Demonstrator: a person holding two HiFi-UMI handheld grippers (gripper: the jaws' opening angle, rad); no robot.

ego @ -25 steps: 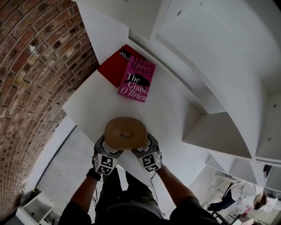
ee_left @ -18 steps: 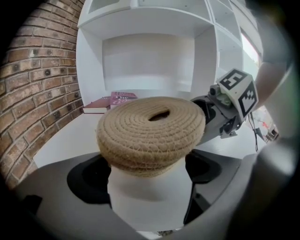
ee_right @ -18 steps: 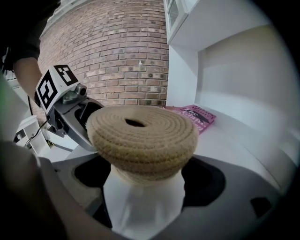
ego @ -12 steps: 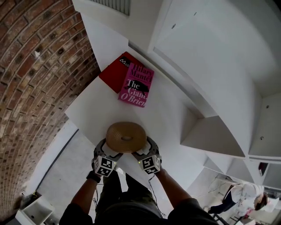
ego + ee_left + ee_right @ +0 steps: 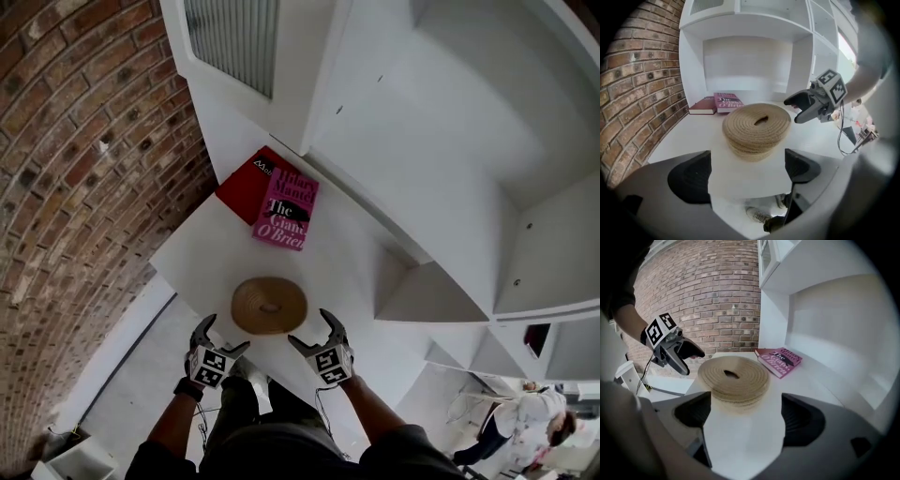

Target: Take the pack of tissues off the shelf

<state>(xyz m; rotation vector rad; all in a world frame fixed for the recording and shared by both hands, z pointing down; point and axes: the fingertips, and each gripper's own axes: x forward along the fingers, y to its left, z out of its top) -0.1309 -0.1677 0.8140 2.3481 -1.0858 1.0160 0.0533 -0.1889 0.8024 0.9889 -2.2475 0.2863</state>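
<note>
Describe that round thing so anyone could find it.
Beside the brick wall runs a white shelf top. Near its front edge sits a round tan coiled-rope disc, slotted on top; its neighbours, a pink book and a red book, are flat rectangles.

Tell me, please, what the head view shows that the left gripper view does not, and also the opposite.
Only the head view: the left gripper seen from outside with its marker cube, a slatted grille high on the cabinet, and a person far off at the lower right.
Only the left gripper view: a shoe on the floor below the shelf edge, seen between that gripper's own open jaws.
Both: the rope coil, the pink book and the red book next to it, the brick wall, and the right gripper, open.
</note>
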